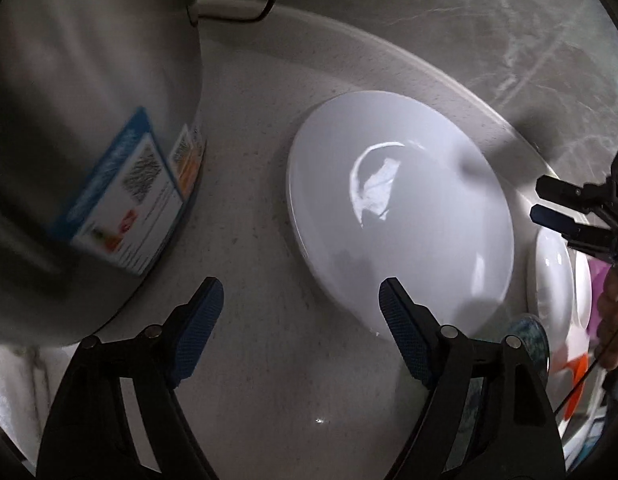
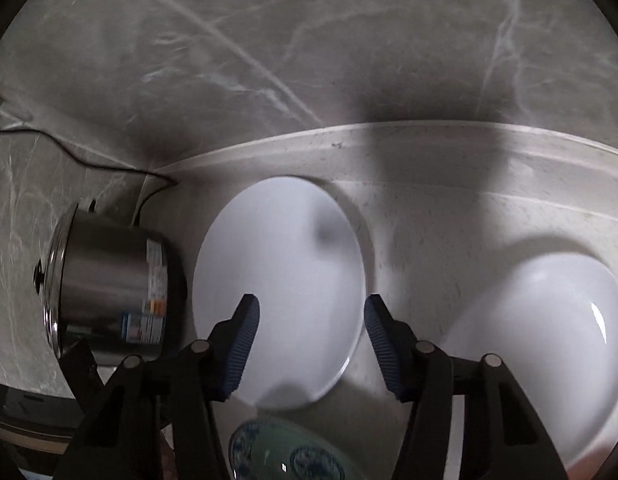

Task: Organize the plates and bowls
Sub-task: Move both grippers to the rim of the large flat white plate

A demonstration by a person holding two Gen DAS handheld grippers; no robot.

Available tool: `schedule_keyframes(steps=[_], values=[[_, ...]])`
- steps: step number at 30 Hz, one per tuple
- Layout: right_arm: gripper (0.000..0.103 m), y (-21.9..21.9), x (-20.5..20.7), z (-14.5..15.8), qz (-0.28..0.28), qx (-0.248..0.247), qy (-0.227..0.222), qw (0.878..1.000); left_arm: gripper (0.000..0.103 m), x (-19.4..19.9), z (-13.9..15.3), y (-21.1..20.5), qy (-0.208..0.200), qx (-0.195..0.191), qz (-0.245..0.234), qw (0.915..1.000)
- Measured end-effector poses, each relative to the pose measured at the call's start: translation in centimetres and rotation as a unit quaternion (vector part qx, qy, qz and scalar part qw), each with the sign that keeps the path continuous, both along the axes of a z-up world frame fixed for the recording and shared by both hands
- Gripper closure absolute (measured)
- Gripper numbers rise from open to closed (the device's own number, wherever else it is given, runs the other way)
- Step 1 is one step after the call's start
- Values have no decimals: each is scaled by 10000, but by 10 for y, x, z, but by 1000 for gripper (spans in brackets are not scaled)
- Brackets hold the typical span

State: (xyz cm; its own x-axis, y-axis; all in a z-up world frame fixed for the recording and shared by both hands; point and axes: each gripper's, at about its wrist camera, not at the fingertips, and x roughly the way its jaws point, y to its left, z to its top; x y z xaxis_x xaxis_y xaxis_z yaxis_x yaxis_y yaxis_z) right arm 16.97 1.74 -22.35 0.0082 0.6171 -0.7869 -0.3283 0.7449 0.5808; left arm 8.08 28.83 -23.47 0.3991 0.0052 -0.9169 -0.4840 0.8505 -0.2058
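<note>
A large white plate (image 1: pixel 401 216) lies flat on the speckled counter; it also shows in the right wrist view (image 2: pixel 285 280). My left gripper (image 1: pixel 301 300) is open and empty, low over the counter at the plate's near-left edge. My right gripper (image 2: pixel 311 320) is open and empty, hovering above the plate's near part; it appears at the right edge of the left wrist view (image 1: pixel 549 200). A second white plate (image 2: pixel 549 332) lies to the right, also visible in the left wrist view (image 1: pixel 553 280). A blue-patterned bowl (image 2: pixel 285 452) sits at the near edge, below the right gripper.
A steel pot (image 1: pixel 89 140) with a paper label stands close on the left of the plate, also seen in the right wrist view (image 2: pixel 109 292). A black cord (image 2: pixel 89 160) runs behind it. A marbled wall (image 2: pixel 309 40) backs the counter (image 1: pixel 245 220).
</note>
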Motion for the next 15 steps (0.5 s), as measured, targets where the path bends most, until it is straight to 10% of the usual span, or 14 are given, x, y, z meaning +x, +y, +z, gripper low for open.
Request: schedule_keyframes(steps=[15], values=[[44, 8, 34, -46, -51, -471, 408, 9980, 25, 45, -30, 14, 233, 68, -233, 9994]])
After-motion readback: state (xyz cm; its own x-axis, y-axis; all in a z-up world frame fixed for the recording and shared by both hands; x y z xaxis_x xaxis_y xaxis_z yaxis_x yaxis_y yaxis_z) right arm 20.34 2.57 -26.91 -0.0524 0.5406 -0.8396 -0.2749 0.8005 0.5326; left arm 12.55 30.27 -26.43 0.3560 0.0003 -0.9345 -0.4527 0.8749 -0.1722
